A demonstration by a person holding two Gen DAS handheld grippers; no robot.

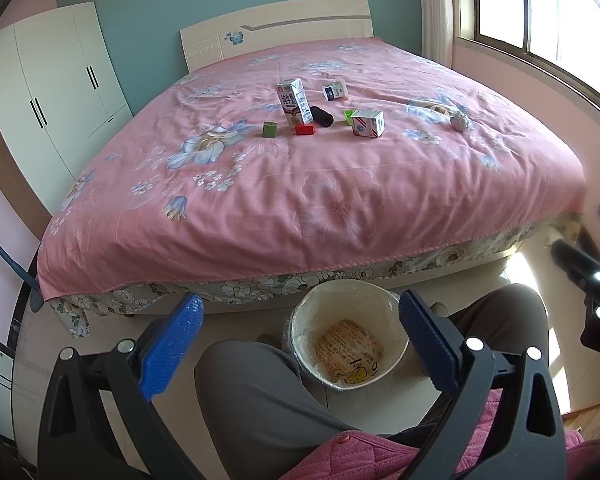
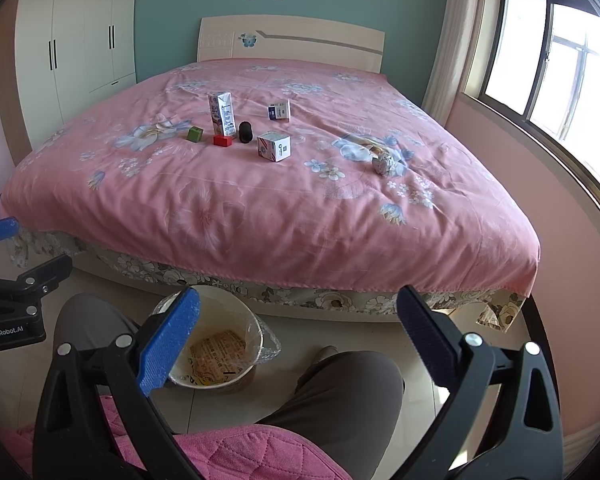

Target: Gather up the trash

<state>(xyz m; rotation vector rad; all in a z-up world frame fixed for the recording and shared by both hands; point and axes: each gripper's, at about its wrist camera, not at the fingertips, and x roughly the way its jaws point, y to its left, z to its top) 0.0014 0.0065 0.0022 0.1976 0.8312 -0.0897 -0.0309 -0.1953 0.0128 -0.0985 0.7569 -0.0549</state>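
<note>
Both hand-held grippers wide open, empty.

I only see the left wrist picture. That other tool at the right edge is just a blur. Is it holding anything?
Observer: No. The right gripper has its jaws wide apart with nothing between them.
Operator: The small white carton near the front of the pile, what is on the side I can't see?
Observer: The small white carton shows a QR code on the face turned toward the right wrist camera.
Operator: Is there any writing on the tool I'm looking along?
Observer: Yes. Seen from the right wrist camera, the body of the left gripper reads GenRobot.AI.
</note>
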